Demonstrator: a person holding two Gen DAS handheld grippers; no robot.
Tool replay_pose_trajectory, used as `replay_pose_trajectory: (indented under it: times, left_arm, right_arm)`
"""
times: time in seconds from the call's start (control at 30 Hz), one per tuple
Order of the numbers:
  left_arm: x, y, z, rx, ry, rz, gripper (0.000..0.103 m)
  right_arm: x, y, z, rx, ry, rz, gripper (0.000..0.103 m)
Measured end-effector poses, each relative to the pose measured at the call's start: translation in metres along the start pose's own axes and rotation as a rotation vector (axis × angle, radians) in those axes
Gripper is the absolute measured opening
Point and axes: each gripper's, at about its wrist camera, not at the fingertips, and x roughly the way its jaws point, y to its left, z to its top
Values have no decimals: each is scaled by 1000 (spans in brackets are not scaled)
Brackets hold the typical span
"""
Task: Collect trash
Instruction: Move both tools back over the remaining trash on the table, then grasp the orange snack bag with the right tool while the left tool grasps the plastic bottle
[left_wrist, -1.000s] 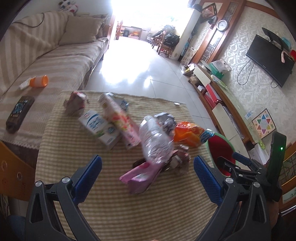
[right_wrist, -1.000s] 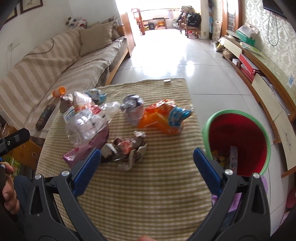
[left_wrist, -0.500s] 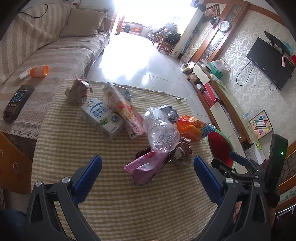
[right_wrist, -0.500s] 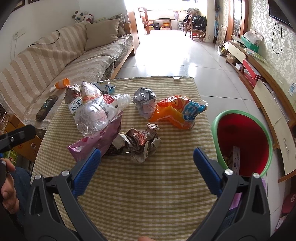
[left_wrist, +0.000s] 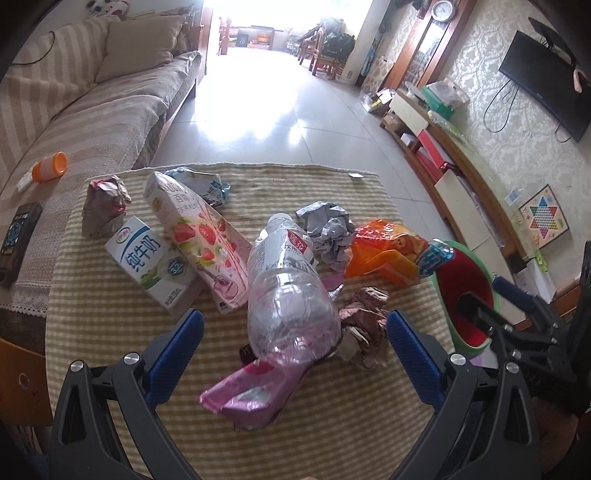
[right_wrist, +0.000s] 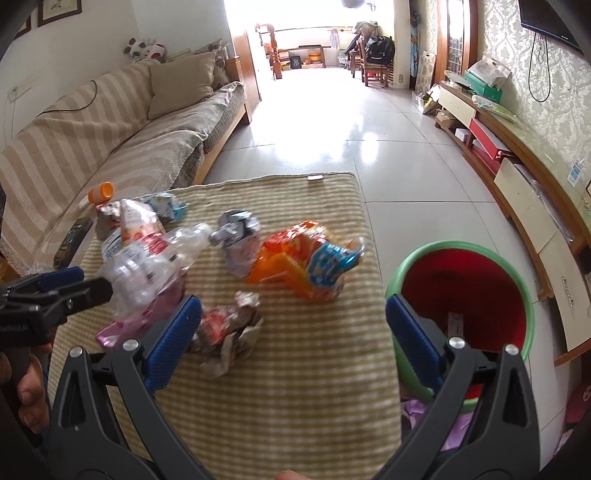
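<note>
Both tools hang over a table covered with a striped woven cloth (left_wrist: 110, 332), and neither grasps anything. The left gripper (left_wrist: 295, 354) is spread wide, its blue pads flanking the lower middle of its own view, with the clear plastic bottle (left_wrist: 291, 295) lying between and just beyond them. That spacing suits the bottle's broad body, so a grab at it seems the likely step in hand. The bottle rests on a pink wrapper (left_wrist: 251, 395), which may drag along if the pads close low.

The right gripper (right_wrist: 291, 343) is likewise released. Its left pad sits just beside a crumpled brownish paper wad (right_wrist: 229, 332) at lower centre of its view, and its right pad overlaps the green rim of the red bin (right_wrist: 524, 291). The bin stands on the floor at the table's right edge, mouth up, placed where trash can be dropped straight off the cloth. A few scraps already lie inside.

The rest of the trash is bunched at the centre of the left view: a white milk carton (left_wrist: 151, 262), a strawberry drink carton (left_wrist: 199, 236), a grey foil ball (left_wrist: 328, 229) and an orange snack bag (left_wrist: 388, 254) nearest the bin. Most of the collecting appears still to be done.
</note>
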Motion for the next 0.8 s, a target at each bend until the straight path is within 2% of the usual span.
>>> replay_pose_trajectory:
  times: [0.1, 0.33, 0.6, 0.67, 0.73, 0.8]
  left_arm:
    - [16, -1, 6, 5, 21, 28, 95]
    - [46, -2, 9, 22, 59, 81, 93]
    - [59, 2, 10, 6, 63, 82, 80]
    - [60, 3, 10, -1, 66, 72, 66]
    - [60, 4, 10, -9, 72, 62, 56]
    - [59, 4, 9, -10, 72, 58, 56]
  right_arm:
    - [22, -12, 12, 10, -3, -8, 98]
    - [84, -26, 26, 22, 87, 6, 98]
    - [117, -27, 20, 19, 132, 15, 98]
    - [120, -28, 18, 18, 133, 14, 97]
    - [122, -30, 16, 24, 137, 25, 87]
    - [123, -32, 15, 36, 144, 36, 78]
